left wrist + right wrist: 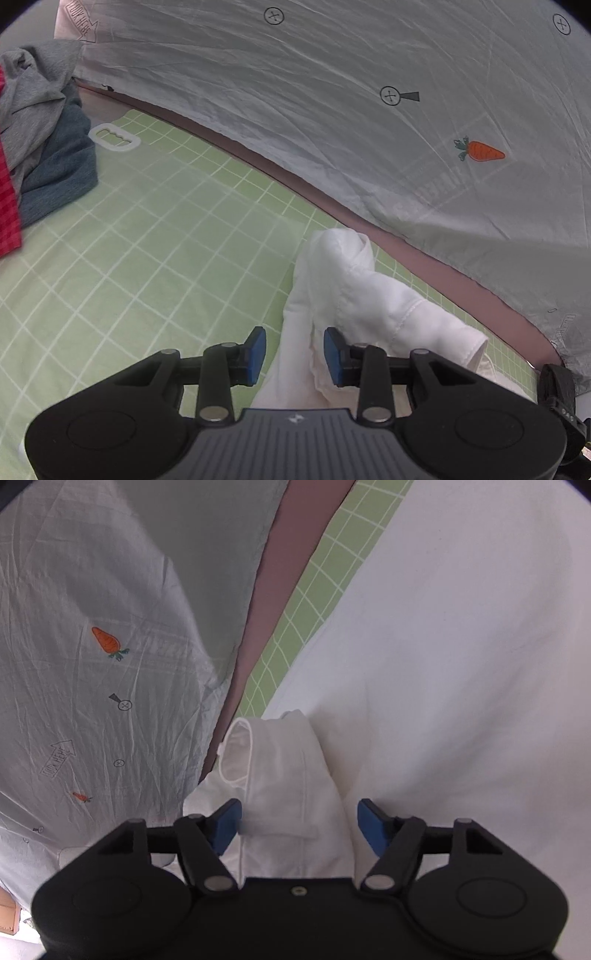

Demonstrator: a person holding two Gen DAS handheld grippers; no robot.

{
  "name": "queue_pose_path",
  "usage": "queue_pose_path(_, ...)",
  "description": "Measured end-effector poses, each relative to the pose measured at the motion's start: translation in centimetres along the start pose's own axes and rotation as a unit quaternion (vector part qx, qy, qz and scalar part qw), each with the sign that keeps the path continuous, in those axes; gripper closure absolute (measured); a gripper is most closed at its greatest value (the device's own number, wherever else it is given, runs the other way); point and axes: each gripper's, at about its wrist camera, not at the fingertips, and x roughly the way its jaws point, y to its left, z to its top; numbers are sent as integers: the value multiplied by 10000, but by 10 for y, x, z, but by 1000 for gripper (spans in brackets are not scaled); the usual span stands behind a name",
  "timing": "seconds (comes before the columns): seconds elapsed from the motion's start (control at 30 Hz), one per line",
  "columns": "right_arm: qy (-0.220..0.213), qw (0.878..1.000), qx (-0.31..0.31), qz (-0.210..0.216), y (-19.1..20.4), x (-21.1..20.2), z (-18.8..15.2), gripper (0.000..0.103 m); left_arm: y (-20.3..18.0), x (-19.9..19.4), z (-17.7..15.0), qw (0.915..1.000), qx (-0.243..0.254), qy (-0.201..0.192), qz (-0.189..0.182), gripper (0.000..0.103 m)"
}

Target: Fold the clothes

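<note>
A white garment lies bunched on the green checked sheet. In the left wrist view a fold of it runs between the blue pads of my left gripper, which stands open with a gap on both sides of the cloth. In the right wrist view the same white garment spreads wide to the right, and a folded cuff or collar part lies between the open fingers of my right gripper. Neither gripper is pinching the cloth.
A pile of grey, teal and red clothes lies at the far left. A white plastic handle piece rests on the sheet. A grey carrot-print cover lies beyond a pink strip; it also shows at the left of the right wrist view.
</note>
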Motion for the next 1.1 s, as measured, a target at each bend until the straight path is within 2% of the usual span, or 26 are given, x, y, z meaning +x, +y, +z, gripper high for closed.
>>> queue_pose_path(0.1, 21, 9998, 9, -213, -7, -1, 2, 74, -15, 11, 4, 9991, 185, 210, -303, 68)
queue_pose_path(0.2, -60, 9997, 92, -200, -19, -11, 3, 84, -35, 29, 2, 9960, 427, 547, -568, 69)
queue_pose_path(0.3, -159, 9995, 182, -224, -33, -22, 7, 89, -57, 54, -9, 9904, 616, 994, -733, 69)
queue_pose_path(0.4, -251, 9988, 343, -231, -46, -32, 9, 89, -79, 84, -30, 9832, 715, 1492, -771, 69)
queue_pose_path(0.53, -388, 9975, 335, -480, -52, -44, 11, 89, -84, 100, -50, 9839, 462, 1631, -573, 69)
queue_pose_path(0.67, -594, 9945, 24, -868, -50, -68, 14, 68, -81, 99, -51, 9843, 335, 1654, -525, 68)
queue_pose_path(0.73, -781, 9902, -281, -1126, -48, -84, 14, 64, -84, 94, -50, 9841, 456, 1659, -446, 67)
queue_pose_path(0.77, -923, 9862, -463, -1291, -48, -96, 13, 58, -85, 91, -49, 9840, 521, 1660, -398, 66)
queue_pose_path(0.83, -1247, 9753, -829, -1622, -54, -125, 10, 45, -88, 84, -49, 9830, 704, 1686, -199, 65)
queue_pose_path(0.9, -1554, 9525, -1355, -2241, -57, -145, 9, 30, -90, 77, -51, 9826, 870, 1643, -51, 61)
queue_pose_path(0.97, -1826, 9177, -1928, -2955, -61, -163, 9, 22, -90, 70, -54, 9826, 962, 1591, 61, 54)
queue_pose_path(1.0, -1907, 8964, -2223, -3328, -65, -169, 10, 22, -90, 69, -56, 9817, 1010, 1607, 125, 50)
queue_pose_path(1.03, -1974, 8766, -2455, -3638, -71, -176, 11, 22, -91, 68, -58, 9809, 1058, 1624, 190, 49)
queue_pose_path(1.1, -2083, 8473, -2710, -4066, -86, -191, 16, 19, -93, 69, -65, 9782, 1223, 1652, 310, 49)
